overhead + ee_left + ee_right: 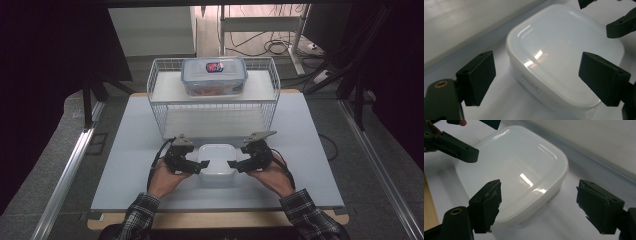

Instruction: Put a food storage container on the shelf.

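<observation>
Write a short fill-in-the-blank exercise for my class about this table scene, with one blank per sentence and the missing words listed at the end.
1. The white box on the table sits between the two ____.
2. The clear container with the blue-edged lid stands on the ____ shelf of the wire rack.
3. Both the left gripper and the right gripper have their jaws ____.
4. The white box's lid is ____.

Missing words: grippers; top; open; on

High camera looks down the table (125,165); both tool cameras closely face one white box (217,165) from opposite sides.
</observation>
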`<state>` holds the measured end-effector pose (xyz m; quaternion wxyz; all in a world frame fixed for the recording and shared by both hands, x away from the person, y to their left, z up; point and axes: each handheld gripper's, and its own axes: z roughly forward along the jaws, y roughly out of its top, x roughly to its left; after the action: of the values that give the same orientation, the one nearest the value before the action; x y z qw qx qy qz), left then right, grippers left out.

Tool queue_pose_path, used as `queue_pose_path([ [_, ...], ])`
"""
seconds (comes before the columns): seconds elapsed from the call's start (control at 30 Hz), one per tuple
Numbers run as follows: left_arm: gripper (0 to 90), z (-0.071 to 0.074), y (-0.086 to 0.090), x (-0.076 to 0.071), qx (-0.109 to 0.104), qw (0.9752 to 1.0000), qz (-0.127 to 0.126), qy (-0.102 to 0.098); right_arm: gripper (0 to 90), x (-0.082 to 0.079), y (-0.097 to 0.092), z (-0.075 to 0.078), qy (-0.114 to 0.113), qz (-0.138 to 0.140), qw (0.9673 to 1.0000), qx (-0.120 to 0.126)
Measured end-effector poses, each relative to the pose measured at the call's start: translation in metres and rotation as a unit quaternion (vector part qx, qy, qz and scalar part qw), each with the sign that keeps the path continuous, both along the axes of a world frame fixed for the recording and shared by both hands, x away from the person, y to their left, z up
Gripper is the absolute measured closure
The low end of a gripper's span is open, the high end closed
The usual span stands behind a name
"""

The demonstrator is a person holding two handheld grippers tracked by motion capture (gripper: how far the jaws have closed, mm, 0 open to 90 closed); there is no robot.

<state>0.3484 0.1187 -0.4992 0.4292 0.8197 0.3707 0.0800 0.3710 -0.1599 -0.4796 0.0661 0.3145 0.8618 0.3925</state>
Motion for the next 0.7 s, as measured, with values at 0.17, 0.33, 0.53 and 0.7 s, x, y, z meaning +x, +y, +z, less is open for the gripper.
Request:
queue_pose_path([
  [0.17, 15.1, -0.006, 0.002, 0.004, -0.039, 0.998, -0.023, 0.044, 20.7, 0.003, 0.0, -0.004, 0.027, 0.005, 0.9995, 0.015],
  [0.33, 16.5, -0.007, 0.001, 0.002, -0.047, 0.9963, -0.032, 0.065, 26.3, 0.002, 0.002, -0.006, 0.066, 0.017, 0.9972, 0.033],
  [0.53, 32.7, 0.003, 0.004, -0.008, -0.03, 0.9971, -0.013, 0.069, 45.7, 0.001, -0.005, -0.001, 0.107, -0.007, 0.9935, 0.039],
  [0.7, 50.4, 0.006, 0.011, -0.011, -0.051, 0.9955, 0.009, 0.079, 58.5, -0.003, -0.01, 0.005, 0.121, -0.028, 0.9912, 0.046],
])
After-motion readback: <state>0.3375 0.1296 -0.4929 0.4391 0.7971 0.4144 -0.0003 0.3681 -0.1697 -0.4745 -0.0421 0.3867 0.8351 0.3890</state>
